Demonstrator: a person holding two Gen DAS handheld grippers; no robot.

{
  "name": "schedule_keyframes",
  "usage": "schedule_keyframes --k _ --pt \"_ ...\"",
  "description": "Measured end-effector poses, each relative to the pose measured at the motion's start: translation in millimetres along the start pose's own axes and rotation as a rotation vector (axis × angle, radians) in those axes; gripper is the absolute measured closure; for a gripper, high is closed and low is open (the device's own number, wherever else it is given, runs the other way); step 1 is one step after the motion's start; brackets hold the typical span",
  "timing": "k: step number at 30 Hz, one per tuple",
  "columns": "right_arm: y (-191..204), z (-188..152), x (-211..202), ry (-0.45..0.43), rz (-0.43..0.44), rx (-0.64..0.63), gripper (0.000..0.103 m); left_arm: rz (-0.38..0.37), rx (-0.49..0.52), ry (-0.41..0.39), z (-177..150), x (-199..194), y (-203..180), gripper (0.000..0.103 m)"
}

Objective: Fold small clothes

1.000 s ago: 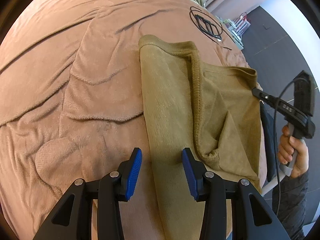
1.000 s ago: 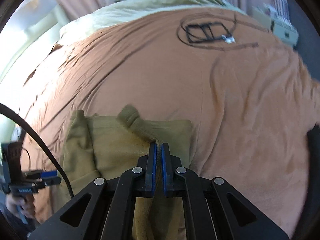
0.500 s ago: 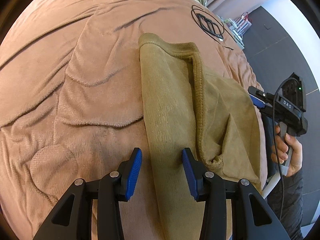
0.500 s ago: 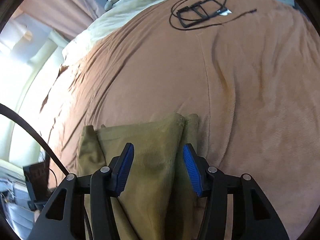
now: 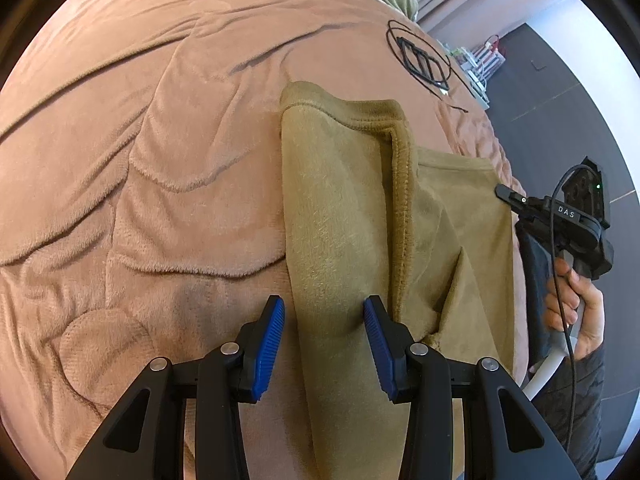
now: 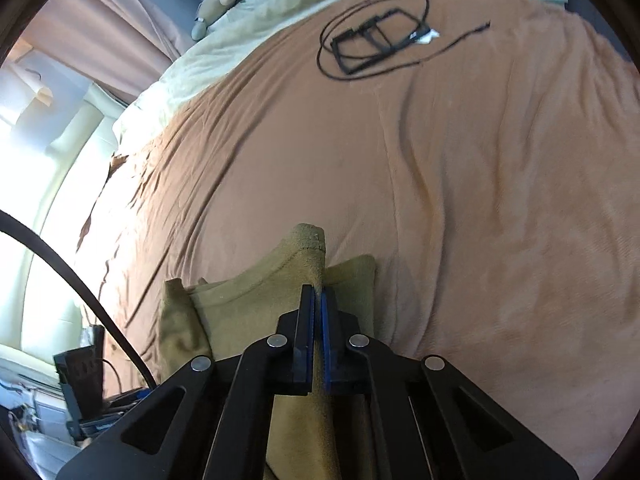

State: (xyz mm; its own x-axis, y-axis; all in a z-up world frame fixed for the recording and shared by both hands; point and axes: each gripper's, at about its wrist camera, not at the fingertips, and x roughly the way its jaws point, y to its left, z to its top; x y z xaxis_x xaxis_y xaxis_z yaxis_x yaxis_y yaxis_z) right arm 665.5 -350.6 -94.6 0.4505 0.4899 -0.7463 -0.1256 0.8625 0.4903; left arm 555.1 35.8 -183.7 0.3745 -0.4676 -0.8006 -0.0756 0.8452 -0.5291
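Note:
An olive-tan garment [image 5: 340, 208] lies part-folded on the pink-brown bed cover [image 5: 160, 160]. My left gripper [image 5: 324, 320] is open, its blue pads either side of the garment's near left strip, just above it. In the left wrist view my right gripper [image 5: 505, 193] shows at the garment's right edge. In the right wrist view my right gripper [image 6: 318, 300] is shut on a raised fold of the garment [image 6: 248, 304], whose ribbed hem stands up beyond the fingertips.
A black cable and wire frame [image 6: 376, 44] lie on the cover far ahead, also in the left wrist view [image 5: 420, 60]. Pale green bedding [image 6: 240, 40] and curtains lie at the far end. The bed edge and a dark floor are at the right [image 5: 560, 120].
My right gripper was shut on the garment, opened half a second ago, and is now shut on a fold again. The left gripper has stayed open in place.

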Motion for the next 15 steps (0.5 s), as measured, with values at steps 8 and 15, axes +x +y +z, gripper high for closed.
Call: schedule_keyframes --k 8,15 --pt "-0.8 -2.0 17.5 0.031 -0.070 0.004 0.103 -0.009 0.008 -0.008 1.0 -0.4 -4.2 0.059" --pt "7.5 0.9 20.9 0.065 -0.114 -0.019 0.098 0.000 -0.002 -0.003 -0.6 2.5 -0.8 0.059"
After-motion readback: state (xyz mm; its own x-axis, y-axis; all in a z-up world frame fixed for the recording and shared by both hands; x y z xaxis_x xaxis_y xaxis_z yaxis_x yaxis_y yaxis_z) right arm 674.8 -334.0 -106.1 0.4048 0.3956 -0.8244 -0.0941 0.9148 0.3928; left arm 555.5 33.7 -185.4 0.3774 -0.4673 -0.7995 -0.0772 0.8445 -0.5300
